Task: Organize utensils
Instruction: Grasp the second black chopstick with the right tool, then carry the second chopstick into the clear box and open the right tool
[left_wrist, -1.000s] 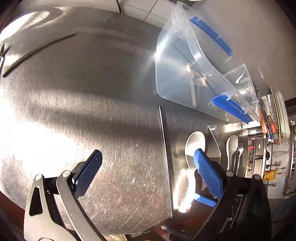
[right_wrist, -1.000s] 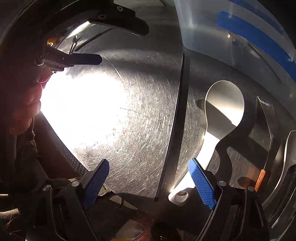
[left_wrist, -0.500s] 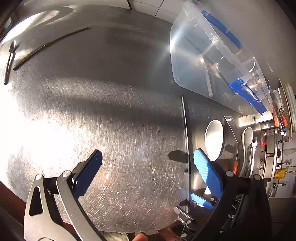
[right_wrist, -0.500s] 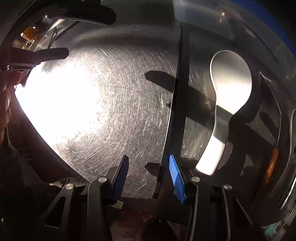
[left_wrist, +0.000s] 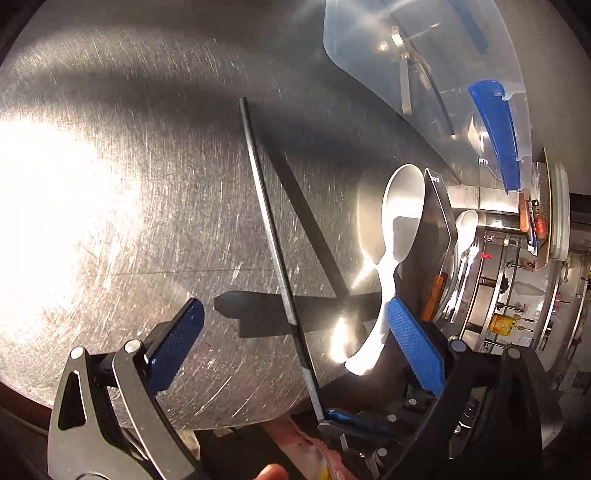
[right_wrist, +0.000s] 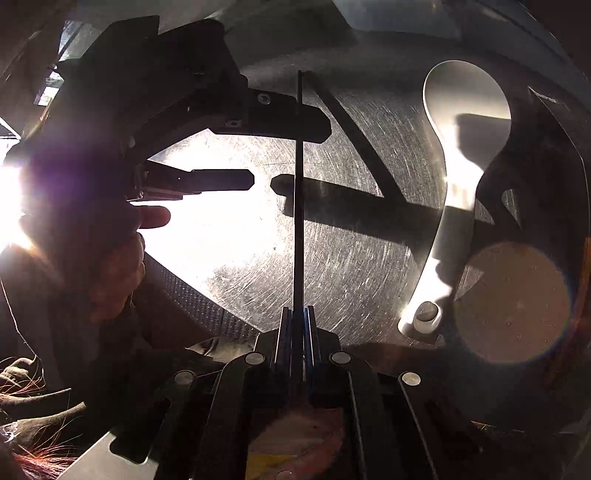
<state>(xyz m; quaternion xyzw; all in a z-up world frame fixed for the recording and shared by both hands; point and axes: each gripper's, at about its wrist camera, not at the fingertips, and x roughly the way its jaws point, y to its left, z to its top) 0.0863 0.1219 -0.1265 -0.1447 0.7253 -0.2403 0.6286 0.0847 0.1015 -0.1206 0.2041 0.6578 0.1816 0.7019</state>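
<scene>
My right gripper is shut on the near end of a thin black chopstick, which sticks straight out, lifted above the steel table. In the left wrist view the chopstick runs up between my open, empty left gripper's fingers, its lower end in the right gripper. A white ceramic spoon lies on the table to the right; it also shows in the right wrist view. A clear plastic bin with blue handles holds some utensils at upper right.
A knife with a wide blade and orange handle lies right of the spoon. More spoons and forks lie beyond it. The left gripper crosses the right wrist view. Strong glare covers the table's left part.
My right gripper has closed on the chopstick's near end and raised it off the table. My left gripper has shifted right and closer, still open.
</scene>
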